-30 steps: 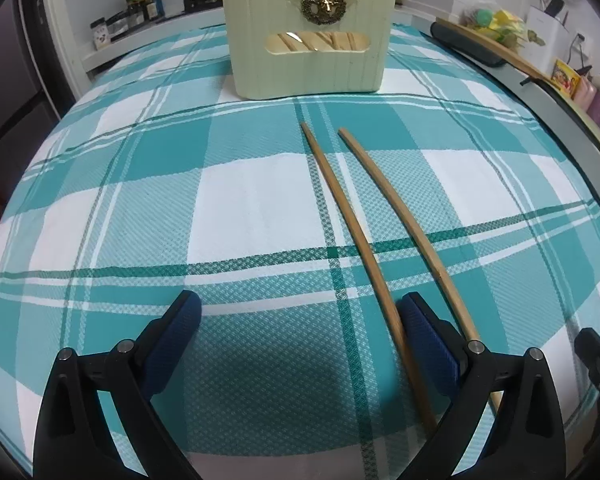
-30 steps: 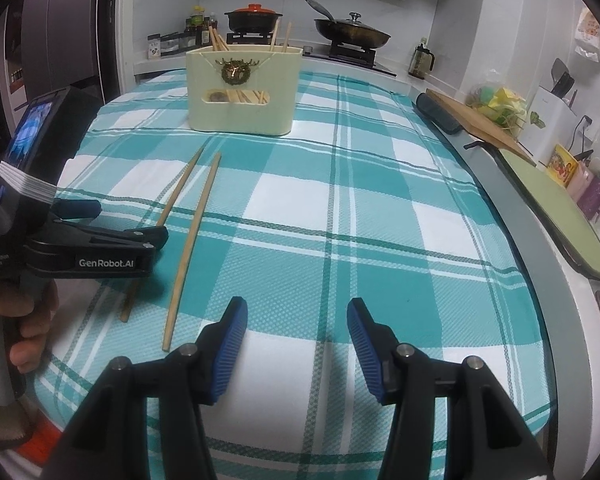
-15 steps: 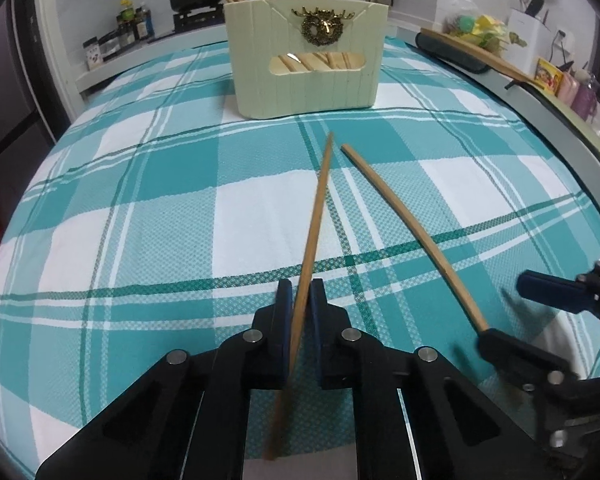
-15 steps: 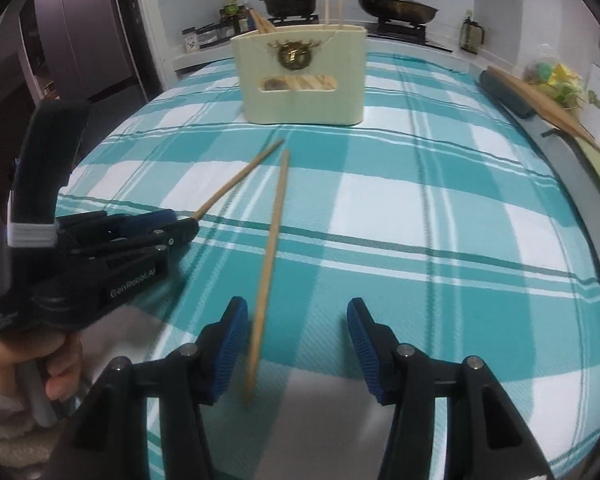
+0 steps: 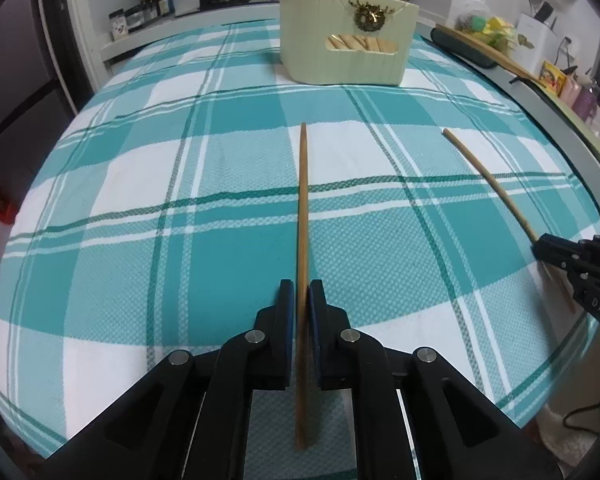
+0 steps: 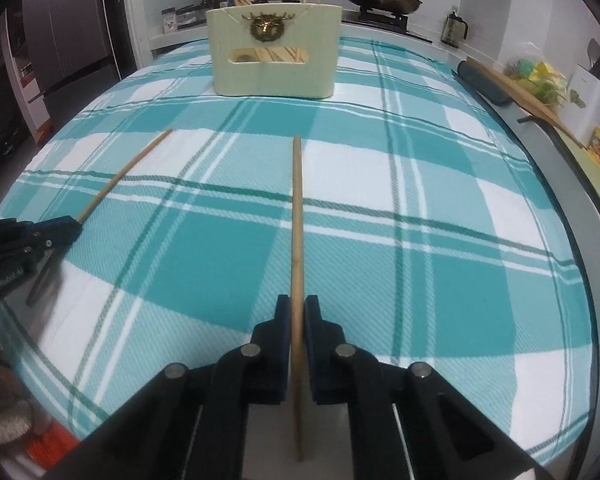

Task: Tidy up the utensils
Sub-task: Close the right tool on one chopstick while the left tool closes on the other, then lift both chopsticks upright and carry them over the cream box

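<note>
left wrist: left gripper (image 5: 299, 304) clamped on one chopstick (image 5: 303, 216), jaws just eased a touch but the pads still pinch it, tip aimed at the cream holder (image 5: 346, 54) far across the checked cloth (image 5: 140, 208). pickup looks done; next, lift and carry to the holder.

right wrist: right gripper (image 6: 297, 318) just closed on the second chopstick (image 6: 297, 220), same line-up; needs tip-down entry into the holder's top.

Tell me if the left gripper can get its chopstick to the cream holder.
Probably yes: the left gripper grips its chopstick, and only bare cloth lies between it and the cream holder.
</note>
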Demonstrator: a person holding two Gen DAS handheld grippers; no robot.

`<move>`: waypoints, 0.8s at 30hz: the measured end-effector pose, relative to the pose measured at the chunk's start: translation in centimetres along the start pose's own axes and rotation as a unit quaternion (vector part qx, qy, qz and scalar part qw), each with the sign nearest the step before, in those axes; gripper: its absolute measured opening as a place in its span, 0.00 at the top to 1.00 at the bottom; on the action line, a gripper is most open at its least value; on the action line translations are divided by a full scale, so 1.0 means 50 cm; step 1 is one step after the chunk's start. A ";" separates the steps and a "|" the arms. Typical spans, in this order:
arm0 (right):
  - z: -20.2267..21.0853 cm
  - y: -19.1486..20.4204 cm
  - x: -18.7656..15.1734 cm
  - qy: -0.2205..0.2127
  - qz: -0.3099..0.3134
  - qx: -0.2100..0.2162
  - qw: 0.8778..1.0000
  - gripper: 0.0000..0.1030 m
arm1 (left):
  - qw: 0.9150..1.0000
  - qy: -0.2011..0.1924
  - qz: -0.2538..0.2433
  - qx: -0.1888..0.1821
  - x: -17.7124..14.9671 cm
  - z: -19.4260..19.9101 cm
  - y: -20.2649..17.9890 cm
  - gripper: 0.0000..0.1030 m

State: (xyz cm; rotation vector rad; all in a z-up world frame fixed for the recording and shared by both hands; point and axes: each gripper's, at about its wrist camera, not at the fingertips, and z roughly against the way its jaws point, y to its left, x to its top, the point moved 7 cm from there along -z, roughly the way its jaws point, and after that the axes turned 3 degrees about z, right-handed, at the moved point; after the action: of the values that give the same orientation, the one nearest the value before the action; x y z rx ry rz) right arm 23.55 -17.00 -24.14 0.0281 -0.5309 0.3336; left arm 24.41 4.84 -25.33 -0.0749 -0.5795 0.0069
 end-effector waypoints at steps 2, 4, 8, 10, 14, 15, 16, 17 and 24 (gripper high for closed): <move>0.008 -0.014 -0.008 0.010 -0.002 0.005 1.000 0.82 | 1.000 0.012 0.001 -0.021 0.004 0.006 0.004 0.48; 0.016 -0.027 -0.004 0.018 -0.011 0.031 0.999 0.66 | 0.999 0.011 0.005 -0.040 0.021 0.017 0.013 0.34; 0.028 -0.050 0.035 0.031 -0.021 0.070 0.997 0.66 | 0.995 0.032 0.018 -0.090 0.077 0.011 0.032 0.34; 0.016 -0.053 0.058 0.055 -0.022 0.092 0.994 0.66 | 0.995 0.045 0.007 -0.094 0.104 -0.008 0.033 0.33; -0.026 -0.039 0.098 0.086 0.007 0.097 0.992 0.66 | 0.996 0.058 -0.029 -0.068 0.147 -0.057 0.028 0.33; -0.037 -0.034 0.107 0.089 0.019 0.092 0.992 0.66 | 0.995 0.062 -0.038 -0.064 0.156 -0.070 0.022 0.33; -0.049 -0.028 0.116 0.092 0.032 0.087 0.991 0.66 | 0.995 0.064 -0.047 -0.058 0.163 -0.080 0.018 0.33; -0.063 -0.023 0.123 0.096 0.041 0.082 0.991 0.66 | 0.995 0.068 -0.058 -0.048 0.169 -0.093 0.013 0.34; -0.143 -0.013 0.194 0.094 0.054 0.066 0.992 0.66 | 0.991 0.085 -0.103 -0.025 0.199 -0.149 -0.022 0.74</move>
State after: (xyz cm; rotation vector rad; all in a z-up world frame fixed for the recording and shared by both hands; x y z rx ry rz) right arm 35.14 -13.86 -25.38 0.0948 -0.3235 0.4723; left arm 36.80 3.52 -26.02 -0.0634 -0.4145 -0.2139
